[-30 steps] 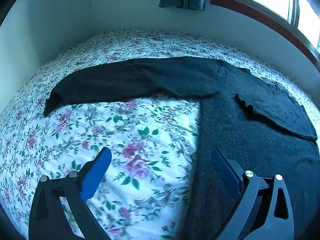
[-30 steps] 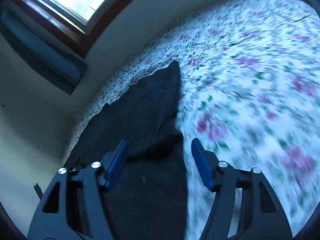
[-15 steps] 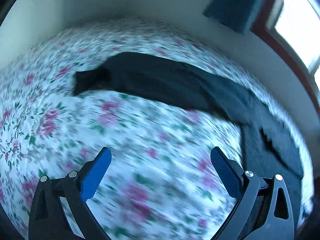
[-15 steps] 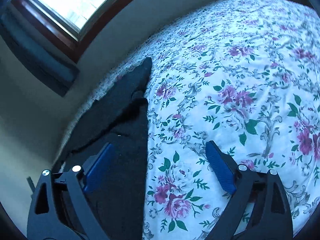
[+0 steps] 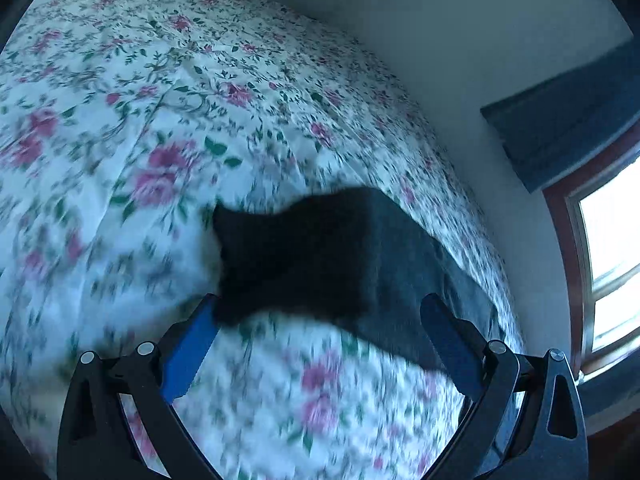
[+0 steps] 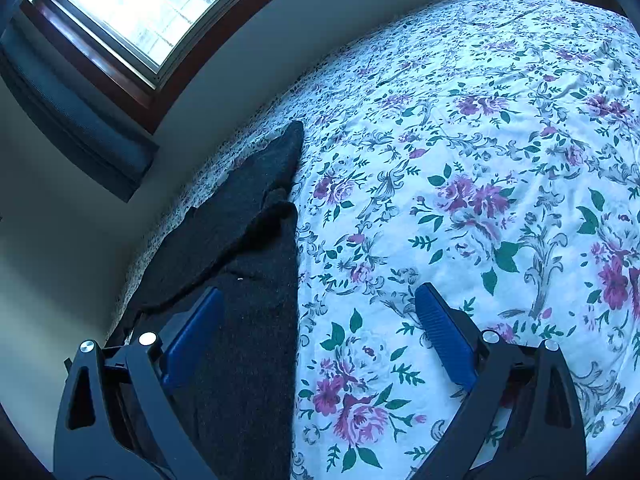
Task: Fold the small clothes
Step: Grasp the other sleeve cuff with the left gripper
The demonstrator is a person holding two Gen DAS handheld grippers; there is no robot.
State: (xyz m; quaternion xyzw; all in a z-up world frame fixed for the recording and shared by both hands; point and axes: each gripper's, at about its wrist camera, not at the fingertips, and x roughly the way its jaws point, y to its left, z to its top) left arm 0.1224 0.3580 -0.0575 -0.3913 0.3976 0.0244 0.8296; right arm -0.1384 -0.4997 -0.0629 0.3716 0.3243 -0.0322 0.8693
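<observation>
A dark grey knit sweater lies flat on the floral bedsheet. In the left wrist view one sleeve (image 5: 320, 256) stretches across the bed, its cuff end just beyond my left gripper (image 5: 320, 320), which is open and empty above it. In the right wrist view the sweater body (image 6: 248, 280) and its other sleeve (image 6: 276, 160) lie along the wall side. My right gripper (image 6: 320, 312) is open and empty, its left finger (image 6: 192, 336) over the sweater's edge and its right finger over the sheet.
The bed with the floral sheet (image 6: 480, 160) fills both views. A wall borders the bed. A wood-framed window (image 6: 136, 16) with a dark blue curtain (image 5: 568, 120) sits above the sweater side.
My left gripper has swung left along the sleeve toward its cuff, with motion blur. My right gripper has opened wider and drawn back a little over the sweater's right edge.
</observation>
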